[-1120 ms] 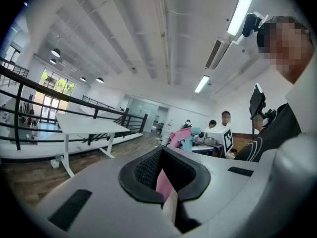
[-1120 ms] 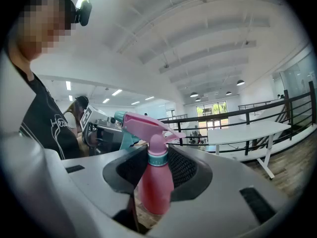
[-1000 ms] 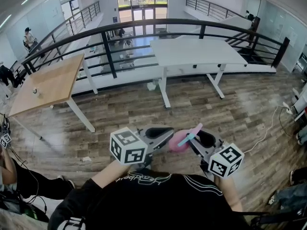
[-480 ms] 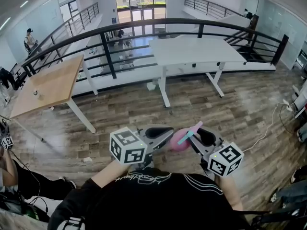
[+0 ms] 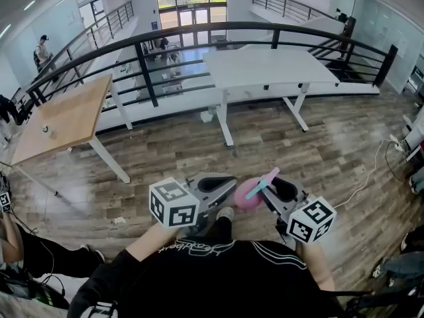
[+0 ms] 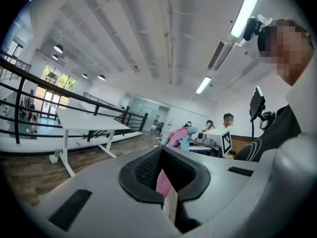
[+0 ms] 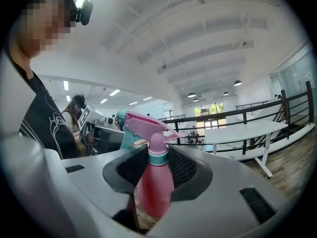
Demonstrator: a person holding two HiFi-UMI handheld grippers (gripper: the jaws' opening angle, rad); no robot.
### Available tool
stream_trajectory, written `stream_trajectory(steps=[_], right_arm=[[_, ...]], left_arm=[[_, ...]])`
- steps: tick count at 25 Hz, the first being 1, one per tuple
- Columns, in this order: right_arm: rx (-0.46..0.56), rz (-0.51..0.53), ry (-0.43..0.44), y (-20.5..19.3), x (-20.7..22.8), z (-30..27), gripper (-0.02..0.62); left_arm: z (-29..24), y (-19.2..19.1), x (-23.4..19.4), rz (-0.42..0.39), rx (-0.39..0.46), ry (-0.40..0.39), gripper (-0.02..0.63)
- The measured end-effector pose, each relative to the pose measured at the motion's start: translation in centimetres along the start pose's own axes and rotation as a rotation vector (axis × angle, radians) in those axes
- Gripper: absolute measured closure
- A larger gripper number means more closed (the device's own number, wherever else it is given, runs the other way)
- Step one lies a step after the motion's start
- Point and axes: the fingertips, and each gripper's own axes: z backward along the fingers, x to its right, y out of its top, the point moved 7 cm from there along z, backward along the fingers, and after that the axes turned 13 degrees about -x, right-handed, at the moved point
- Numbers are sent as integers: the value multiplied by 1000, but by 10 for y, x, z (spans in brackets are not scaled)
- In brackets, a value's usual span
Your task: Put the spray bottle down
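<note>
Furthest left of the spray bottle (image 5: 250, 196), and well apart from it, stands a wooden tabletop (image 5: 66, 114) with one small item on it, too small to identify.

Just left of the bottle, the left gripper (image 5: 218, 189) hangs at the person's chest. Its jaws are closed on a narrow pink piece with a pale edge (image 6: 162, 181); what that piece is cannot be told.

The bottle itself sits between the two grippers, above the wood floor (image 5: 165, 151) and resting on no surface. It is pink, with a teal collar and a pink trigger head. The right gripper (image 5: 281, 192), immediately right of the bottle, has its jaws clamped on the body below the collar. In the right gripper view the bottle's long axis runs up between the jaws. In the head view it leans away from the person, head forward and a little to the right.

Ahead of the bottle, and well apart from it, a white tabletop (image 5: 265, 65) stands in front of the black railing (image 5: 199, 32).

The coming move likely turns on this gap. The bottle is already upright in the right gripper, so setting it down seems to need no reorienting. It must first be carried forward to a tabletop, and the white one looks the more directly ahead. The right gripper alone has hold of the bottle.
</note>
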Motion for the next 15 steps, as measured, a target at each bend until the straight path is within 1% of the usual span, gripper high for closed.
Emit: stream_trajectory(steps=[9,15], right_arm=[[-13,-4,-5,1,30,-21,465],[-3,-2,-12,2,61,-44,465]], left_arm=[[-20,5,-32,20,5,-10,598],[-38,11,-65,15,4,-12,598]])
